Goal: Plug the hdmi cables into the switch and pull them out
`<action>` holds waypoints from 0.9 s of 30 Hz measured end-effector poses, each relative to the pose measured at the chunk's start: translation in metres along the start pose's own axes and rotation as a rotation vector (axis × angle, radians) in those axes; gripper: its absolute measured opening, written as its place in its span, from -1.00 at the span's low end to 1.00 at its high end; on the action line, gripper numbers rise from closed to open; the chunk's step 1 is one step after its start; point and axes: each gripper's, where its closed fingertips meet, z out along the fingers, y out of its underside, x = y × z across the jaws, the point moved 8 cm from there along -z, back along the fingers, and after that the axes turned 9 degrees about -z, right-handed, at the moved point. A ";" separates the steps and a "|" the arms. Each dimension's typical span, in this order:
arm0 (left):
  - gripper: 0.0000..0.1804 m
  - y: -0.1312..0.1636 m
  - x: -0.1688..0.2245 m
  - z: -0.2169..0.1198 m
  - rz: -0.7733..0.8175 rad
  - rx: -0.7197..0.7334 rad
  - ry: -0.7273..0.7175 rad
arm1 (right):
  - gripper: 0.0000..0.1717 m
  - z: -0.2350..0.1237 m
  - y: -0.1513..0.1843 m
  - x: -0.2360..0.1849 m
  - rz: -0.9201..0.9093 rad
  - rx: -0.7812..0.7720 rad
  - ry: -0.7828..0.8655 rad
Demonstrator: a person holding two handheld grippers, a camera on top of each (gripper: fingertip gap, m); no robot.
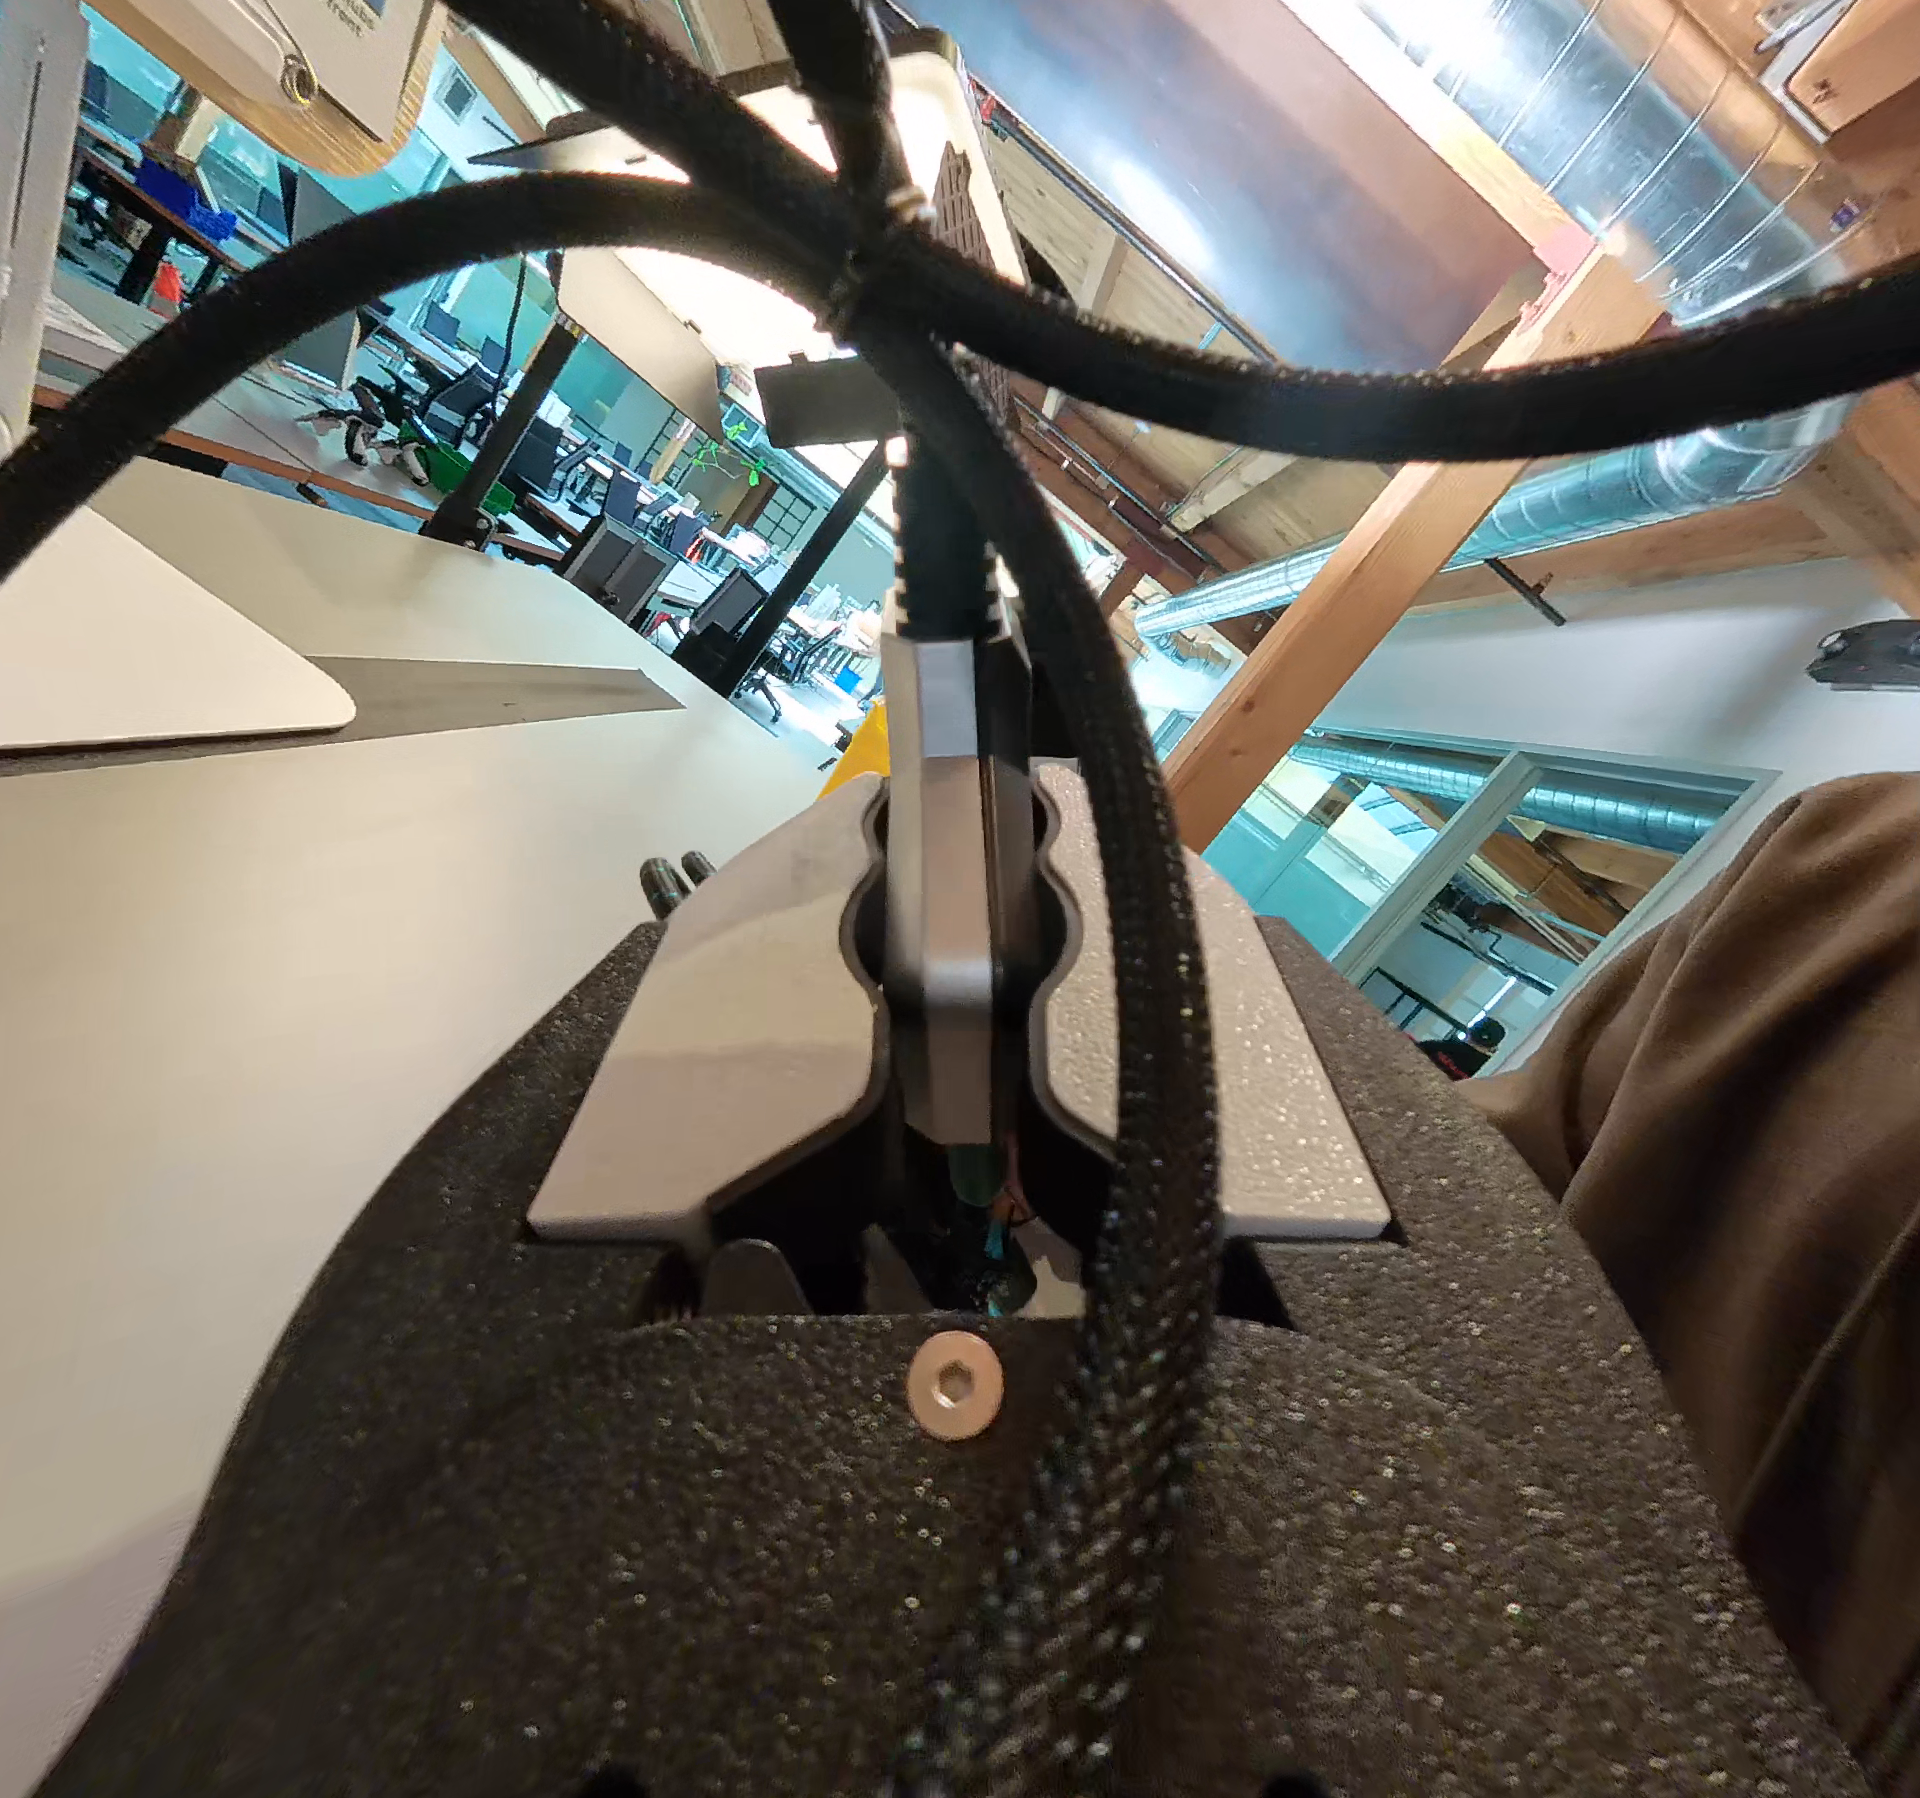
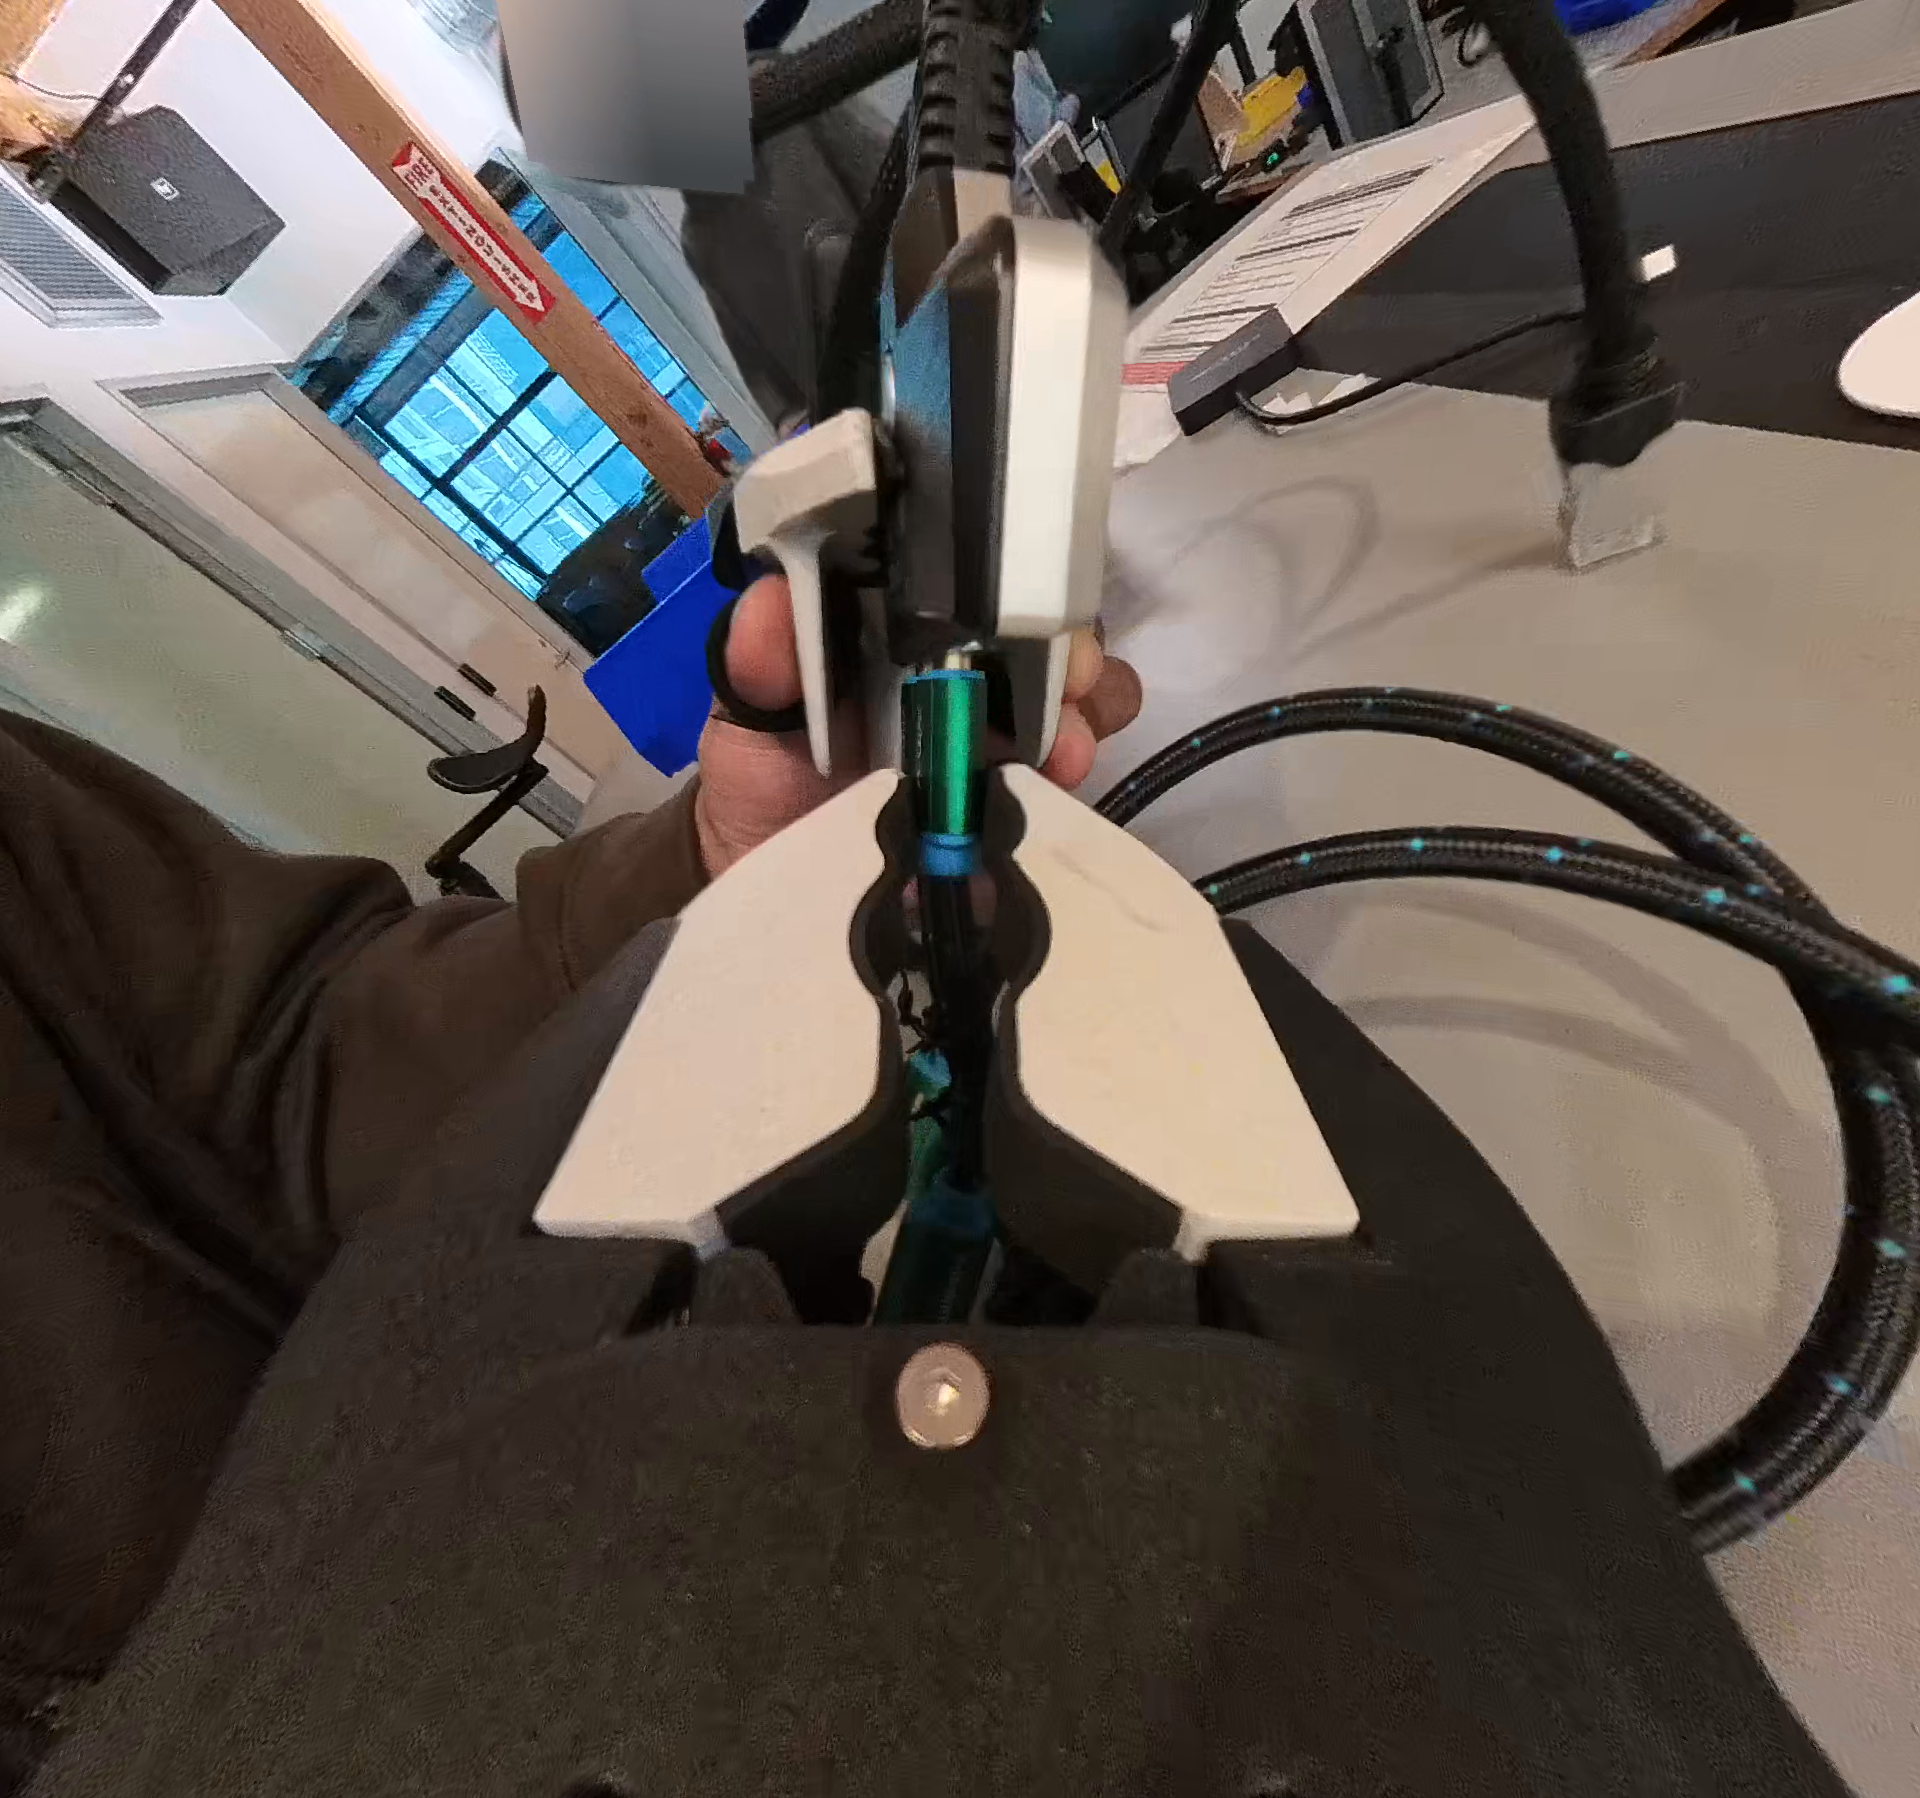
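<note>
Green plug (image 2: 940, 772) clenched in our right claw (image 2: 945, 792), frame centre; left claw (image 1: 961, 875) clamps grey hub (image 1: 940, 917) (black cables (image 1: 1143, 1021) trailing).

We see a white tabletop (image 1: 260, 917) with a white rounded board (image 1: 156, 668) lying on it. Overhead run a wooden beam (image 1: 1382, 564) and silver ducts (image 1: 1621, 117). Across the room stand a blue bin (image 2: 665, 678), a black speaker (image 2: 156, 200), a printed sheet (image 2: 1278, 262) and a window (image 2: 499, 429).
</note>
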 end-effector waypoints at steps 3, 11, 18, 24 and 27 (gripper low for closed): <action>-0.83 -0.001 0.000 -0.003 -0.006 0.013 -0.002 | -0.86 0.004 0.000 -0.002 0.006 0.004 0.005; -0.83 -0.001 0.001 -0.004 -0.002 0.012 -0.003 | -0.85 0.003 0.001 -0.003 0.042 0.028 0.010; -0.81 -0.056 0.011 -0.092 -0.044 0.368 0.110 | -0.86 -0.057 0.000 0.012 0.061 0.106 0.151; -0.75 -0.045 0.006 -0.074 0.024 0.160 -0.122 | -0.86 -0.042 0.003 0.015 -0.032 -0.004 0.263; -0.75 -0.029 -0.007 -0.051 0.000 0.055 -0.216 | -0.86 -0.039 0.004 0.015 -0.059 -0.035 0.315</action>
